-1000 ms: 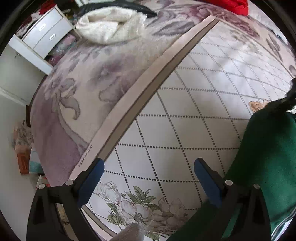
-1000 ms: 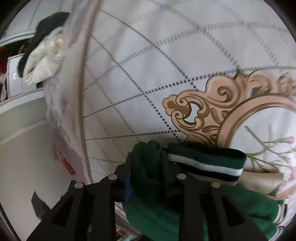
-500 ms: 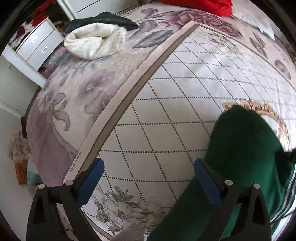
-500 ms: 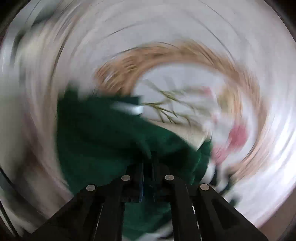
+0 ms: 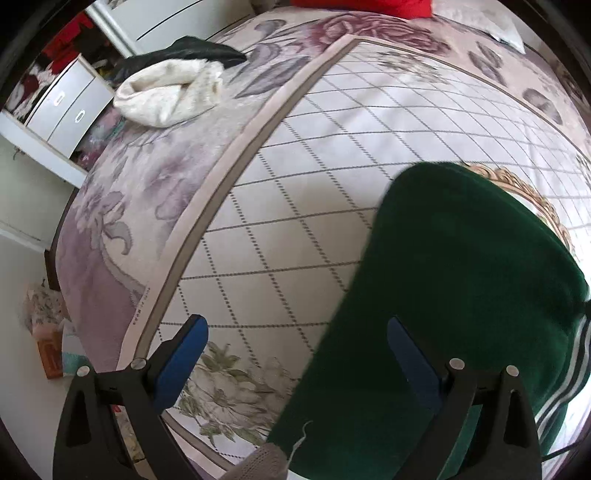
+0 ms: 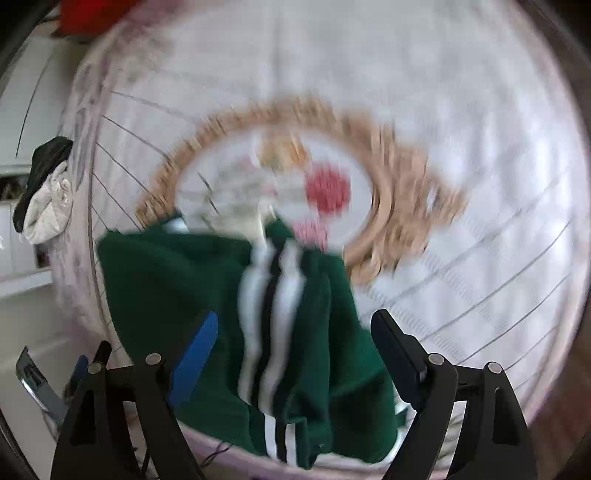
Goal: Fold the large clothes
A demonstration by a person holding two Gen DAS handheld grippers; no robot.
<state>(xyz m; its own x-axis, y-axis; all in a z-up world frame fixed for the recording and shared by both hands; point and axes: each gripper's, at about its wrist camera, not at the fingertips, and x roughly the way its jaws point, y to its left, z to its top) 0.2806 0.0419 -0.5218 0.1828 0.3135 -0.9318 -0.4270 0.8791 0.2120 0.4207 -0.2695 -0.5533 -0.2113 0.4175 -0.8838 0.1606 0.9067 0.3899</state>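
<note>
A dark green garment (image 5: 450, 280) with white and black striped trim lies in a heap near the front edge of the bed; it also shows in the blurred right wrist view (image 6: 207, 288), its striped band (image 6: 273, 306) on top. My left gripper (image 5: 299, 350) is open and empty, its right finger over the garment's edge. My right gripper (image 6: 295, 350) is open above the garment, holding nothing.
The bed cover (image 5: 295, 177) has a grid pattern, a gold oval medallion (image 6: 388, 177) and a purple floral border. A cream and black pile of clothes (image 5: 173, 88) lies at the far left corner. White drawers (image 5: 66, 110) stand beside the bed. Red fabric (image 5: 369, 5) lies at the back.
My right gripper was shut on the green garment, swung it over the bed and has opened, letting it drop. The garment now lies further left in the left wrist view.
</note>
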